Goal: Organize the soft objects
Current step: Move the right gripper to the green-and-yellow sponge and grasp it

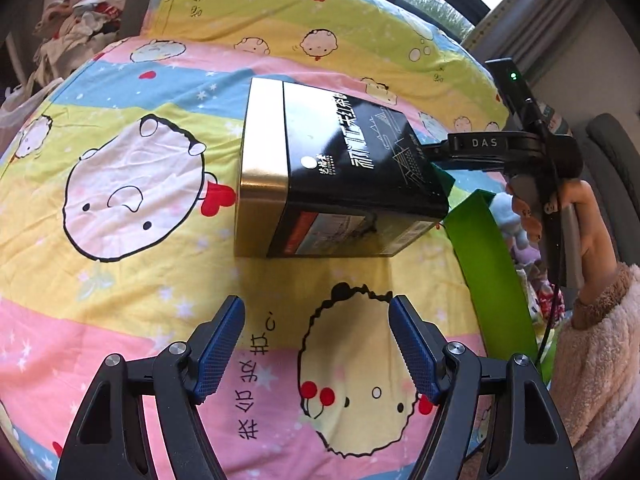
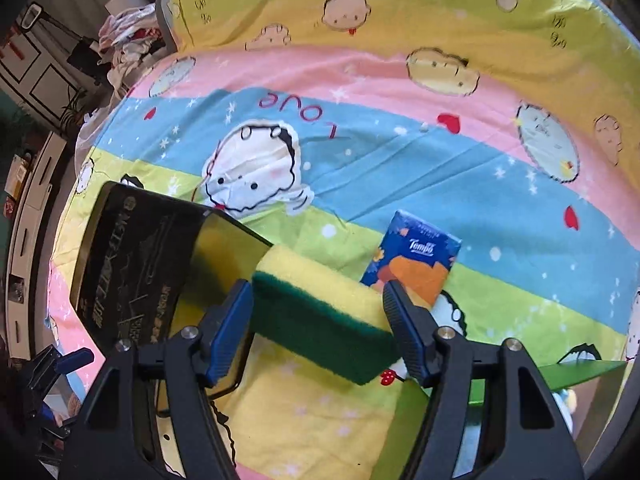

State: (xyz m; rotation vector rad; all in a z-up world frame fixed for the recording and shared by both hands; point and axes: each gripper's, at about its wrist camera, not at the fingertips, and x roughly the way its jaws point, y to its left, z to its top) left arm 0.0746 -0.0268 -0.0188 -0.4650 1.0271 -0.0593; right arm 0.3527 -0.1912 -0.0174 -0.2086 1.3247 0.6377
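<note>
**Progress.** Early to middle stage, by my reading. One soft item is in hand; at least one more lies loose on the bed; nothing can be seen placed inside the tin.

**Item 1, sponge** [image 2: 320, 312]: yellow foam with a green scouring face. Lies across the right gripper [image 2: 318, 322], its ends against the two blue pads, which are clenched on it. It hangs just beside the tin's far end.

**Item 2, Tempo tissue pack** [image 2: 416, 264]: blue and orange, lying loose on the cartoon bedsheet [image 2: 400, 152], just beyond the sponge. Not yet gathered.

**Item 3, plush toys** [image 1: 516, 224]: small pale figures, partly hidden, sitting in the green box.

**Container A, black tea tin** [image 1: 340, 172]: rectangular, gold band at one end, lying on its side on the sheet. In the right wrist view an open mouth with a gold-toned lining seems to face the sponge; contents cannot be told.

**Container B, green box** [image 1: 492, 276]: only one wall and a flap show, at the bed's edge near the person's hand [image 1: 588, 228]. Holds the plush toys; how full it is cannot be told.

**Left gripper** [image 1: 316, 344]: jaws released and wide, nothing between them, poised over the sheet short of the tin.

**Remaining.** Sponge to be stowed, tissue pack to be collected.
</note>
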